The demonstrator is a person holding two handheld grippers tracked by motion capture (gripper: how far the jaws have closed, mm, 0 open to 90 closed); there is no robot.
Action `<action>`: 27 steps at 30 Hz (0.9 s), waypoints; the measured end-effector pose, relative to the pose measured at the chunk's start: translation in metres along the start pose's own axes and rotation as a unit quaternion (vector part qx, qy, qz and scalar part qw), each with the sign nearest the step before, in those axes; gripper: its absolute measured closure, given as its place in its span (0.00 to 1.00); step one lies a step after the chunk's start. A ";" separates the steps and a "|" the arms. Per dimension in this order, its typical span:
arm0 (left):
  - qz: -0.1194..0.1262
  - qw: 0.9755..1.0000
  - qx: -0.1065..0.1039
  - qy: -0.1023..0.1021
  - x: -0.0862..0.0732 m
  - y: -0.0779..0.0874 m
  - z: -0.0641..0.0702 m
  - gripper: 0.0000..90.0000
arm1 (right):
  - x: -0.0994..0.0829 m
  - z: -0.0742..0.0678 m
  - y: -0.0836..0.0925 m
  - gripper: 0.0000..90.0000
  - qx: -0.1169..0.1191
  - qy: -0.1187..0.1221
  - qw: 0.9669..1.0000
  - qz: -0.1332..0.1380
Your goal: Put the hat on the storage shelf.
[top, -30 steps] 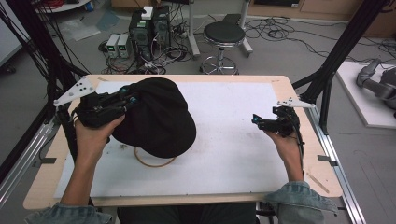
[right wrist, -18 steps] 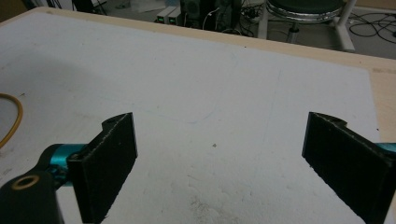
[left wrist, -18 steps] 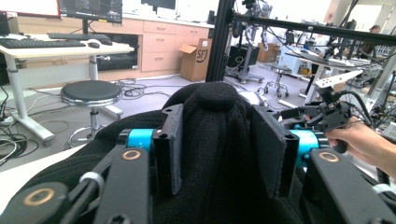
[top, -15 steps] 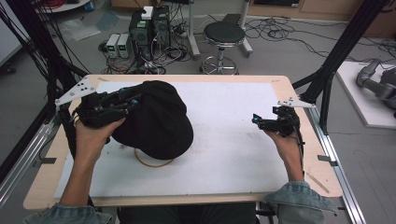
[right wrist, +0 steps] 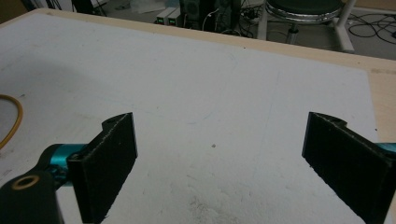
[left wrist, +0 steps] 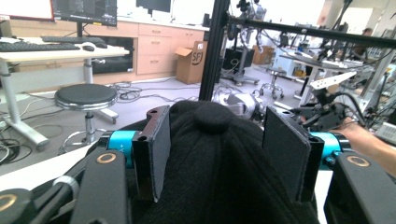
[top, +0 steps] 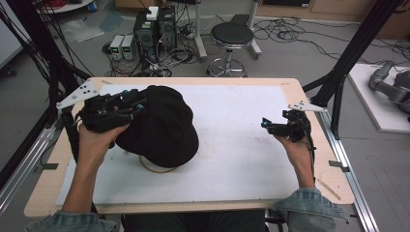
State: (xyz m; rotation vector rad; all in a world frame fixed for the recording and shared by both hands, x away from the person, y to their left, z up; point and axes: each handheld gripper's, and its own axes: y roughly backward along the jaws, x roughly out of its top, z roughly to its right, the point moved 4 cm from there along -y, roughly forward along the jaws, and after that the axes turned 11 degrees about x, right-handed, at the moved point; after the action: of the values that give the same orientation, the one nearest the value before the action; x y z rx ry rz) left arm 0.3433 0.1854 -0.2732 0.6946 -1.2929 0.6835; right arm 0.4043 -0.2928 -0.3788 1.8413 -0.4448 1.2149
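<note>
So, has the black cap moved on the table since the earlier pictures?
No. The black cap covers the same part of the yellow ring, beside the left gripper, whose jaws have just been opening.

I can make out just one piece of lettering: "SF" printed in black on the side of the brown cardboard box (left wrist: 191,60) standing on the floor by the wooden cabinets, seen from the left gripper view; the marks under it are too small for me to read, and nothing else is legible
</note>
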 end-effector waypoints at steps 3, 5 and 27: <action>0.010 1.000 -0.002 0.001 0.004 0.004 -0.002 0.45 | 0.001 -0.001 0.000 0.11 0.000 0.000 1.000 0.001; 0.015 1.000 0.002 -0.001 0.007 0.008 -0.004 0.44 | 0.001 -0.001 0.000 0.11 0.001 -0.001 1.000 0.000; 0.001 0.981 0.194 -0.027 -0.010 0.034 -0.080 0.31 | 0.002 0.000 -0.007 0.11 0.000 0.005 1.000 -0.003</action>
State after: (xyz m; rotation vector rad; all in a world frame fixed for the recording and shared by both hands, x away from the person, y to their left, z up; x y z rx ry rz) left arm 0.3638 0.2689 -0.2914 1.0345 -1.2197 0.9375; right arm 0.4102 -0.2884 -0.3804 1.8352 -0.4342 1.2196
